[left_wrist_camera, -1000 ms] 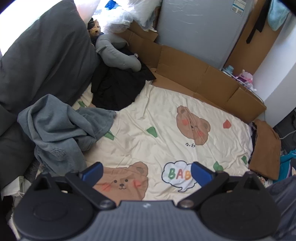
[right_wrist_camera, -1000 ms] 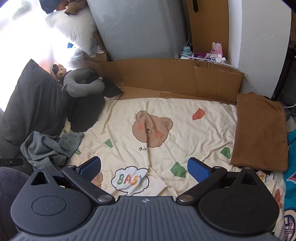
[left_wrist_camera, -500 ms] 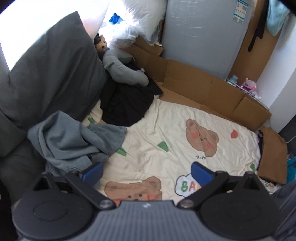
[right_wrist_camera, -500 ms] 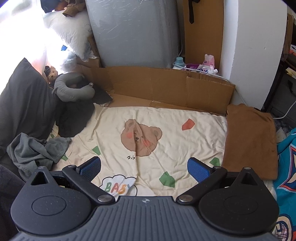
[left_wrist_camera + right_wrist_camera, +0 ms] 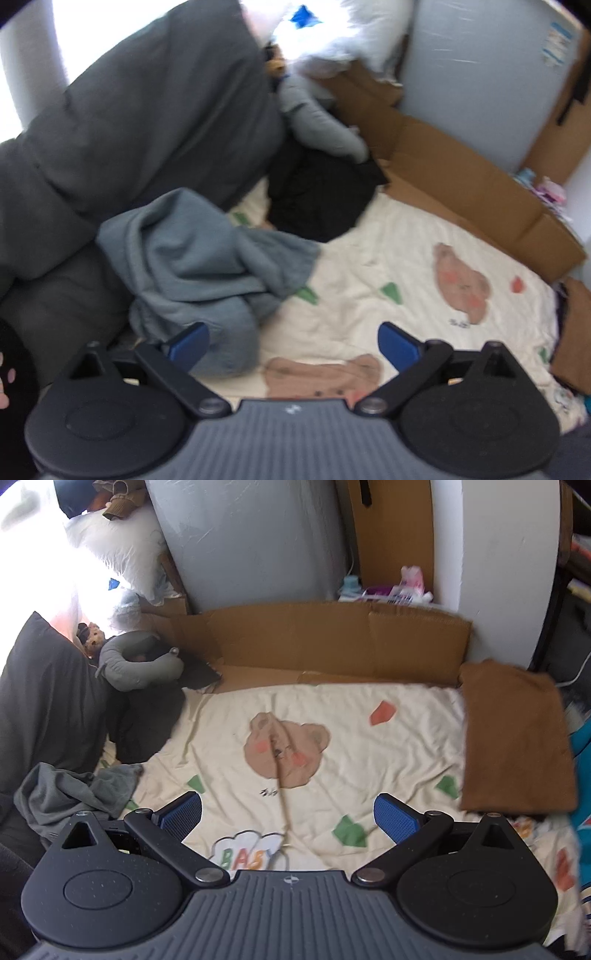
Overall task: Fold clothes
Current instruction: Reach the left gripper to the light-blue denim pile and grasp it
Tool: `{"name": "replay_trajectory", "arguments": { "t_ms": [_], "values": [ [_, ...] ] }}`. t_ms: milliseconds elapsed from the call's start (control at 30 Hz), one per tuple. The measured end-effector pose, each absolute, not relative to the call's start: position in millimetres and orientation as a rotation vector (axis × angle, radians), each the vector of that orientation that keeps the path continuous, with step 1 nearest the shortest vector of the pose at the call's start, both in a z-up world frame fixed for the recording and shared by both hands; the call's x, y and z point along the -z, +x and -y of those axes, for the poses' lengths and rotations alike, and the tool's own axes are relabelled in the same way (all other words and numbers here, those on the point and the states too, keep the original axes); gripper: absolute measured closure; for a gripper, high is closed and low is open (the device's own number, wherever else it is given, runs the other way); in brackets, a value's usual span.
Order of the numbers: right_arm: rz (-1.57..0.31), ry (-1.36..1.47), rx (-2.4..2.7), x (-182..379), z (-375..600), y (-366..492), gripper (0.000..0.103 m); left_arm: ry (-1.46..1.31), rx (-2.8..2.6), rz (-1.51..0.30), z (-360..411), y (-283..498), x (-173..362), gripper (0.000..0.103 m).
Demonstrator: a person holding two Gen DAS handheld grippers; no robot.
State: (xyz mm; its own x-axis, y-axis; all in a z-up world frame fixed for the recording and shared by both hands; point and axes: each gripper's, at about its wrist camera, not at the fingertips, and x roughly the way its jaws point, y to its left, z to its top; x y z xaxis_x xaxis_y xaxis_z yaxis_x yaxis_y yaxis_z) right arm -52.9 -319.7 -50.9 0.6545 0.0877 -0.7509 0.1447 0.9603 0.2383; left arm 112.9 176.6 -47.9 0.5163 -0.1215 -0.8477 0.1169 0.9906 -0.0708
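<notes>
A crumpled grey-blue garment (image 5: 207,273) lies on the left side of the cream bear-print sheet (image 5: 388,266). My left gripper (image 5: 293,345) is open just in front of it, its left fingertip over the cloth's near edge, nothing held. In the right wrist view the same grey garment (image 5: 74,794) sits at the far left. A folded brown garment (image 5: 513,734) lies on the right edge of the sheet (image 5: 369,746). A black garment (image 5: 317,199) lies further back. My right gripper (image 5: 288,814) is open above the sheet's middle, empty.
Big dark grey pillows (image 5: 122,147) line the left. A grey neck pillow (image 5: 136,664) and a small doll (image 5: 90,637) sit at the back left. Cardboard (image 5: 332,642) runs along the far edge before a grey panel (image 5: 251,542). Teal fabric (image 5: 581,775) is at the right.
My left gripper has swung left and closer to the grey garment, which now fills more of its view. The right gripper has risen or pulled back slightly over the sheet. Both stay open.
</notes>
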Motion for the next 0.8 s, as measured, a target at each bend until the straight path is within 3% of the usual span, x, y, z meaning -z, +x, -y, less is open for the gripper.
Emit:
{"name": "replay_trajectory", "arguments": {
  "t_ms": [500, 800],
  "values": [
    [-0.877, 0.367, -0.015, 99, 314, -31, 0.001, -0.136, -0.039, -1.069, -247, 173, 145, 0.011],
    [-0.906, 0.395, -0.03, 136, 313, -20, 0.001, -0.106, -0.036, -1.138, -245, 193, 203, 0.011]
  ]
}}
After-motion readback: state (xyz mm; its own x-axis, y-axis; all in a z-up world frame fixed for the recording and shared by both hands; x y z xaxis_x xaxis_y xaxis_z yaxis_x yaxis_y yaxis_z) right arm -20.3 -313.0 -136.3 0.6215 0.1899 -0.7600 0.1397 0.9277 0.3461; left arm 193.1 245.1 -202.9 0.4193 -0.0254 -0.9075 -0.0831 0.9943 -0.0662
